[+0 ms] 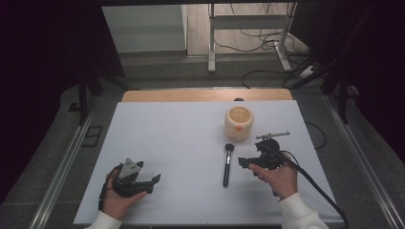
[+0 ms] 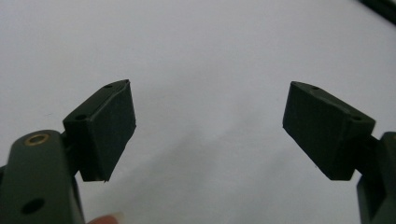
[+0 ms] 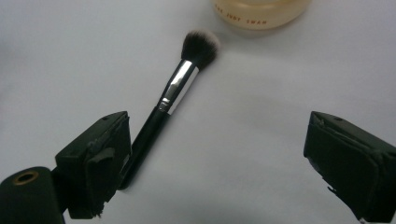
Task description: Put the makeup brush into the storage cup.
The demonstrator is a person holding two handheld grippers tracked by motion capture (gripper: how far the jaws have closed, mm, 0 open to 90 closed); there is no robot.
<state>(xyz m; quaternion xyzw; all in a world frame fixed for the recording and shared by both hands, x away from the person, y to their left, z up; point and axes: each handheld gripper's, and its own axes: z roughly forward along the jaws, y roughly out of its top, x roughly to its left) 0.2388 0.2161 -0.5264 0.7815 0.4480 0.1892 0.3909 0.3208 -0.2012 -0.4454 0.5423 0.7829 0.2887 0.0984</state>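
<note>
High view: a makeup brush (image 1: 227, 164) lies on the white worktop (image 1: 181, 143) just in front of a cream jar (image 1: 239, 123). Right tongs (image 1: 244, 162) gape beside its handle; left tongs (image 1: 154, 182), well apart, gape too, both empty.

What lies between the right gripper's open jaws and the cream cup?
The makeup brush, bristles toward the cup, handle beside one jaw of the right gripper, seen in the right gripper view.

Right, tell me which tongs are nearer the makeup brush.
The right tongs, open just beside the makeup brush. The left tongs, also open, sit farther off over bare white table.
</note>
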